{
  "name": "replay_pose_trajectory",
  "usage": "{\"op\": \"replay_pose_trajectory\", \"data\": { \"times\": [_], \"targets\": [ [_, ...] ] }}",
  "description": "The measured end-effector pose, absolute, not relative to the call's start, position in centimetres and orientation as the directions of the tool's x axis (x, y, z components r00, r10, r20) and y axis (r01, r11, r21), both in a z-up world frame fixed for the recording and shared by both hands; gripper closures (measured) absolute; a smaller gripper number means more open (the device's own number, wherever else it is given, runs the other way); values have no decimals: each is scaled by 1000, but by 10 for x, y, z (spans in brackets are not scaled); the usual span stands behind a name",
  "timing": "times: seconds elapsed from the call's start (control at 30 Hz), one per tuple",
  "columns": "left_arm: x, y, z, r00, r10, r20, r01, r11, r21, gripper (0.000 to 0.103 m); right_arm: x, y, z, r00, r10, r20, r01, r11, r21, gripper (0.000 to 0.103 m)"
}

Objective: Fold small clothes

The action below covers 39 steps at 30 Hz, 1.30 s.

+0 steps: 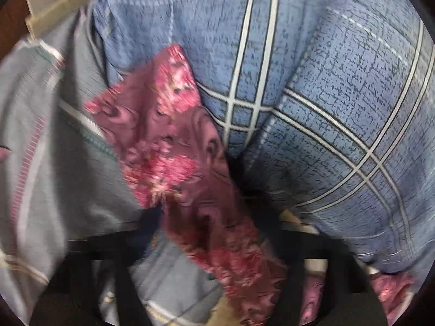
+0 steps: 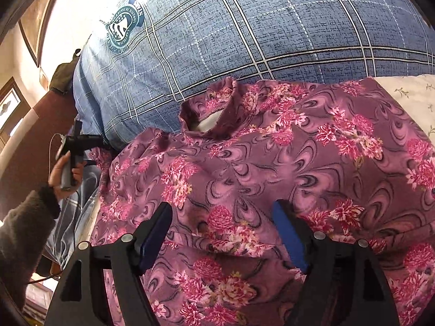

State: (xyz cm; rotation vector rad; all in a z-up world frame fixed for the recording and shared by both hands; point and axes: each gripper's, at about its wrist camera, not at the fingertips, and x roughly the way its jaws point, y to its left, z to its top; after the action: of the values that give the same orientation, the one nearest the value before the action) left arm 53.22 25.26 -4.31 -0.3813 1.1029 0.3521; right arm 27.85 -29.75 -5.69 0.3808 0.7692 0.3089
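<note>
Soft matt floral cloth top [image 2: 272,163], woven-look checked bedcover [image 2: 258,27] (cotton-like), matt black plastic right gripper [image 2: 223,233]

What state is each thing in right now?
Purple floral turtleneck garment: spread on the bed, not folded, collar away from the right tool.
Left tool: beside the garment's edge; a strip of it hangs across its camera.
Right tool: open above the garment.
Blue plaid quilt: under the garment.

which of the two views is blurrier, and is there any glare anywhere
Left wrist view: heavily motion-smeared, so the floral garment and blue plaid bedding streak, and the left gripper's fingers dissolve into dark shapes at the bottom. Right wrist view: sharp, the right gripper crisp over the garment, but the top-left corner is blown out white and washes out the bedding's edge. Both bow outward from fisheye distortion.
</note>
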Motion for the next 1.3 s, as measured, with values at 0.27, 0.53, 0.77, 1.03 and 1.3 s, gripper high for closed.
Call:
{"op": "replay_pose_trajectory", "data": {
  "times": [0.27, 0.53, 0.77, 1.03, 1.3],
  "targets": [
    [497, 248, -19, 510, -19, -860, -417, 869, -267, 101, 278, -298, -57, 681, 410, -606, -133, 884, 448, 24],
    [435, 207, 44, 589, -107, -801, -288, 898, -332, 101, 279, -300, -56, 676, 420, -606, -126, 876, 466, 24],
    [381, 136, 98, 646, -153, -748, -126, 945, -302, 101, 261, -314, -40, 672, 383, -634, -36, 872, 488, 25],
    [355, -17, 109, 624, -320, -713, 113, 940, -322, 101, 211, -374, -36, 701, 345, -624, 97, 821, 562, 23],
    [340, -143, -3, 356, -379, -854, 186, 924, -333, 91, 181, -403, -44, 685, 323, -653, 148, 816, 559, 25]
  ]
}}
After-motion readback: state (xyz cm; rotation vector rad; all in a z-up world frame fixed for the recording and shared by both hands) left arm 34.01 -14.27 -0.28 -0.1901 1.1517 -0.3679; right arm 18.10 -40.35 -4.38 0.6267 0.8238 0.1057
